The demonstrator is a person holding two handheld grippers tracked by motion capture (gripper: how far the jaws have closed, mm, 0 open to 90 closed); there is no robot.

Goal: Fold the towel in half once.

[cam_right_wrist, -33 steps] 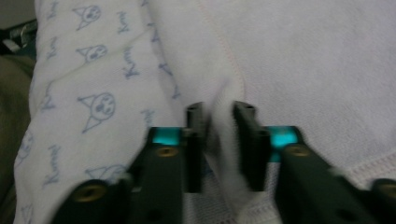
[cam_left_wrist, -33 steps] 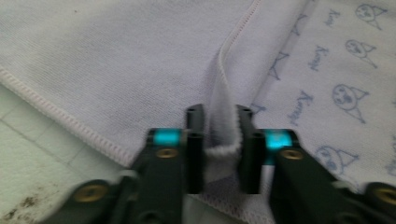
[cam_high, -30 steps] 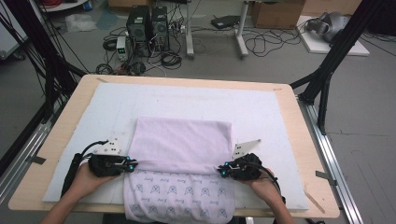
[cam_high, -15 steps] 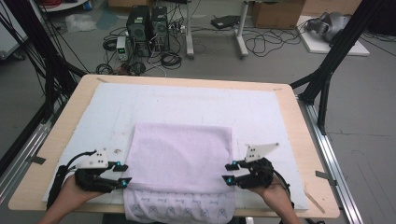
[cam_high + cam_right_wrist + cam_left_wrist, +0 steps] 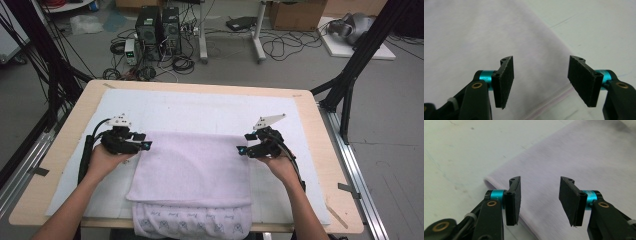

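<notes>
A pale lilac cloth (image 5: 192, 167) lies folded on the white mat (image 5: 200, 110), and its printed lower layer (image 5: 192, 222) hangs over the table's near edge. My left gripper (image 5: 142, 146) hovers at the fold's far left corner. In the left gripper view the gripper (image 5: 540, 185) is open above that corner of the cloth (image 5: 574, 157), after opening and then easing in slightly. My right gripper (image 5: 241, 149) is at the far right corner. In the right gripper view it (image 5: 540, 62) stands open over the cloth (image 5: 474, 32), its jaws having just opened wider. Nothing is held.
The wooden table (image 5: 320, 150) shows bare strips left and right of the mat. Black frame legs (image 5: 350, 85) stand at the right rear, with computers and cables (image 5: 160, 30) on the floor behind. The mat's far half is bare.
Both grippers drew the upper layer toward the near edge, let it go and opened. They then moved away from me to the fold's far corners.
</notes>
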